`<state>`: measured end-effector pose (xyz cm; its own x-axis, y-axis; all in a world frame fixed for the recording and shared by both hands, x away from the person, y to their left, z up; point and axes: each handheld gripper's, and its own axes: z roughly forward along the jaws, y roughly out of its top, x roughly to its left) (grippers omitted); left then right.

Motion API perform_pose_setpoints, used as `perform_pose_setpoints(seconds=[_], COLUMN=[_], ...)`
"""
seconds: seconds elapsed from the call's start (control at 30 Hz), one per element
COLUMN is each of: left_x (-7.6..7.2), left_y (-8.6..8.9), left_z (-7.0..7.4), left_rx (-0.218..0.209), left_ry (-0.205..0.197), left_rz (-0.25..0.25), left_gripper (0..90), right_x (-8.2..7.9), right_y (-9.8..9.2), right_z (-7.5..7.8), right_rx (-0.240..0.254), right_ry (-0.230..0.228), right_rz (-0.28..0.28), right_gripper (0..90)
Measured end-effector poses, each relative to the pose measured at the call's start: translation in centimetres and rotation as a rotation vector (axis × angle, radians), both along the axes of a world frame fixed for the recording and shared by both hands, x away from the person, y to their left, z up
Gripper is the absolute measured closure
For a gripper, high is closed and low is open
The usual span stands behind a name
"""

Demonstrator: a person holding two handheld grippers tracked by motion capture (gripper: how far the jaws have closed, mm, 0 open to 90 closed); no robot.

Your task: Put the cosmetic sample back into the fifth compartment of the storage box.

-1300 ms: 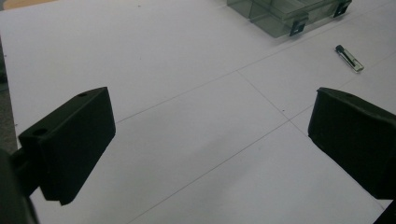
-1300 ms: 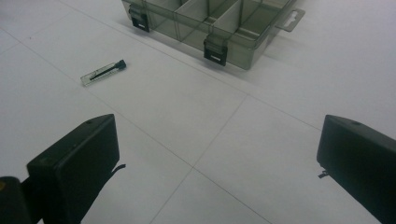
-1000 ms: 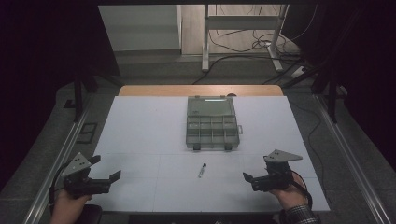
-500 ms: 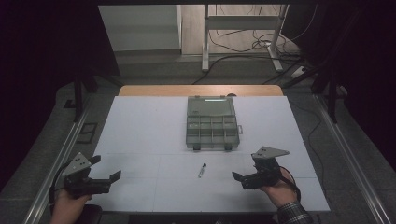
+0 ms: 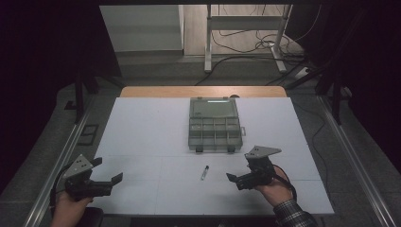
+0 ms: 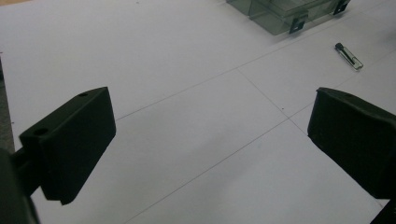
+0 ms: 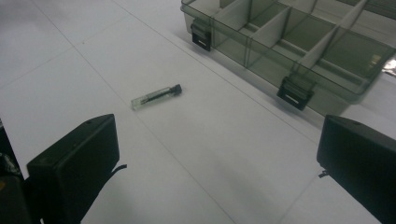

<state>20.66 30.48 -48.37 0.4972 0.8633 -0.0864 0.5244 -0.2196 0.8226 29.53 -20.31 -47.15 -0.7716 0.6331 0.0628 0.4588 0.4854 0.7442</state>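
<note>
Here: vial (image 5: 204,172) beside organizer box (image 5: 215,124); lettering unreadable.

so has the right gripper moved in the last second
Yes. In the high view the right gripper has slid left across the table, closing on the small vial that lies in front of the compartment box. Its jaws stand open.

Nothing readable anywhere, no words, no nos., no brand marks. The grey compartment box (image 5: 215,125) carries no label I can make out, its black latches (image 7: 292,93) are plain. The small clear tube (image 7: 156,96) on the white bench (image 5: 142,142) has dark markings inside, too blurred to read.
</note>
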Motion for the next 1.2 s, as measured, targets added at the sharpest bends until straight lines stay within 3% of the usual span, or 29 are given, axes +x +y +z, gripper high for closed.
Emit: perform_pose_setpoints(seconds=[0.77,1.2], left_x=[0.0,0.1], left_y=[0.0,0.0], left_z=[0.0,0.0], left_rx=[0.003,0.001], left_ry=[0.003,0.006], left_rz=[-0.004,-0.01], left_gripper=[1.7,1.8], right_x=[1.4,2.0], right_y=[3.2,5.3], right_z=[-1.0,-2.3], right_rx=[-0.033,-0.1], right_ry=[0.03,0.08], right_rz=[0.063,0.09], right_gripper=[0.0,0.0])
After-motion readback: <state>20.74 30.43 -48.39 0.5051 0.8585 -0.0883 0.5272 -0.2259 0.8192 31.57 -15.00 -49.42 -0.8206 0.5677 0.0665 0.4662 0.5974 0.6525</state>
